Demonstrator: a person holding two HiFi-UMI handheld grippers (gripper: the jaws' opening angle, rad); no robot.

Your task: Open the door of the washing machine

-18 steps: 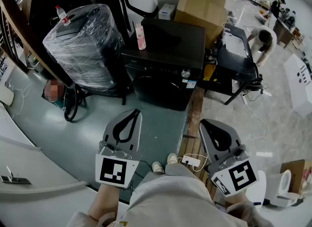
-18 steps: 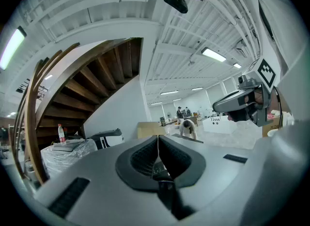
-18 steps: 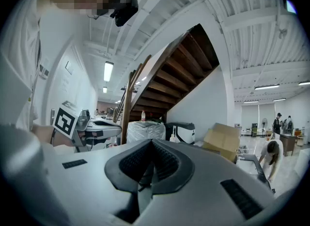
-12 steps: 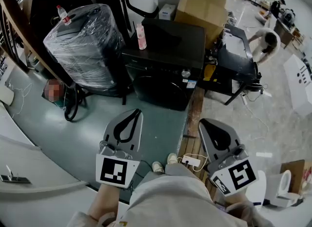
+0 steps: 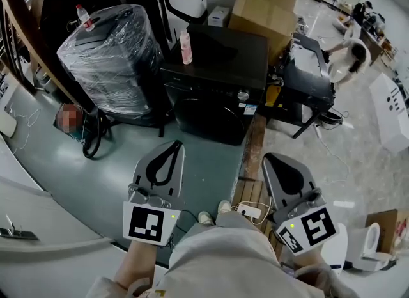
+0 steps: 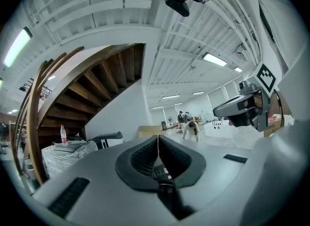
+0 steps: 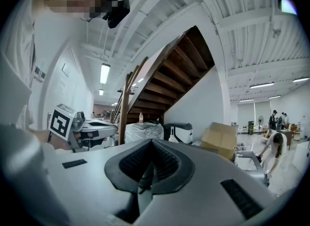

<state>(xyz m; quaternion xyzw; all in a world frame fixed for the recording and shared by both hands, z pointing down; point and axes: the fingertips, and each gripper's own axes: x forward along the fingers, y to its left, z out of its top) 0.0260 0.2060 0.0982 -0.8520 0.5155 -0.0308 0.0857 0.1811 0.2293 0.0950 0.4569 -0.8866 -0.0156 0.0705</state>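
Facing the far washing machine (image 5: 217, 73), left claw (image 5: 174, 146) and right claw (image 5: 273, 160) were closed on nothing; unopened, they risked slipping off its door (image 5: 208, 119)

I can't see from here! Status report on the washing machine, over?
Left tool, right tool: shut, empty. Black front-loading washing machine: round door closed. White power strip by feet.

Bare floor (image 5: 211, 162) runs from you to the washer (image 5: 214, 108) front. Wrapped appliance (image 5: 112, 60) crowds its left, black cart (image 5: 310, 79) its right.
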